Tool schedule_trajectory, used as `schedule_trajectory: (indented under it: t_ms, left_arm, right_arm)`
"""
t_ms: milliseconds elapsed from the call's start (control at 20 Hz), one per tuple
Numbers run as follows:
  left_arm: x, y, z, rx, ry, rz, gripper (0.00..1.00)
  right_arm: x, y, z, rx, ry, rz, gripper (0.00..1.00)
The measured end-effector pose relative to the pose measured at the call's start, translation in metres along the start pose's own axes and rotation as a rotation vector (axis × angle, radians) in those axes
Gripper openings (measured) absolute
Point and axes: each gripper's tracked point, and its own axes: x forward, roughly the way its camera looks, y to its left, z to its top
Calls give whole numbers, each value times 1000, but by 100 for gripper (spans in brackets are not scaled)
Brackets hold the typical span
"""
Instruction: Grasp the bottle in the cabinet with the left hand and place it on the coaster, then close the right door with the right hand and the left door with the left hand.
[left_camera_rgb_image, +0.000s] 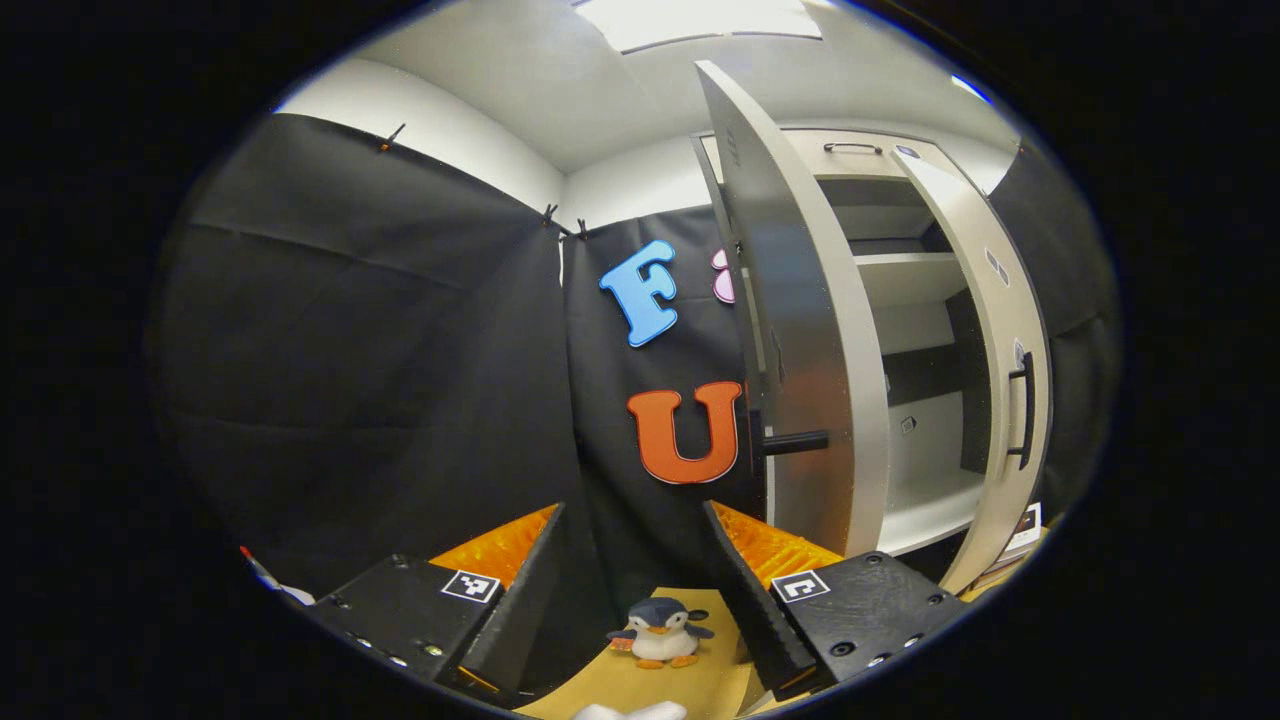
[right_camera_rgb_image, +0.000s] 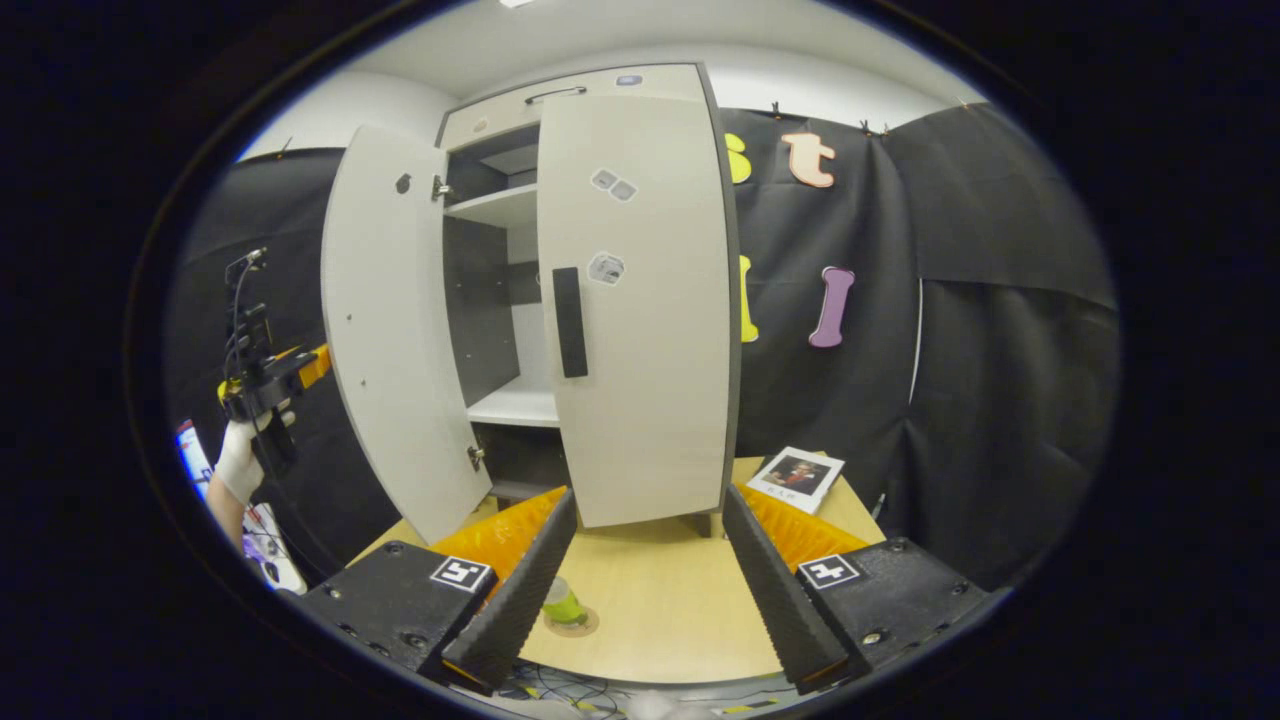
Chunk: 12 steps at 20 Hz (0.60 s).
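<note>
Right claw (right_camera_rgb_image: 640, 590) spread wide, empty, above light wooden desk (right_camera_rgb_image: 660, 590); green plastic bottle (right_camera_rgb_image: 564, 603) upright on round brown coaster (right_camera_rgb_image: 572, 624) beside its left finger. Left claw (left_camera_rgb_image: 630, 590) also wide, empty, over small plush penguin (left_camera_rgb_image: 660, 632). Beyond, white cabinet's right door (right_camera_rgb_image: 640, 300) nearly closed, left door (right_camera_rgb_image: 385, 320) ajar.

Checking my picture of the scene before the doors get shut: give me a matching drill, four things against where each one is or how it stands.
Things:
1. bottle
2. penguin toy
3. right door
4. left door

States:
A. swung wide open
B. on the tabletop between the left gripper's fingers in its view
C. standing on the coaster
D. swung most of the way to the cabinet front

Pairs: 1-C, 2-B, 3-D, 4-A
</note>
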Motion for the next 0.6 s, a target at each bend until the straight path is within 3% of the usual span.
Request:
schedule_trajectory:
  t_ms: [500, 600]
  left_arm:
    - [-12, -55, 5, -38, -11, -134, 87]
    - [-14, -69, 8, -35, -17, -166, 83]
  right_arm:
    - [-2, -3, -1, -7, -7, -12, 97]
    - [-4, -4, 1, -1, -13, -18, 97]
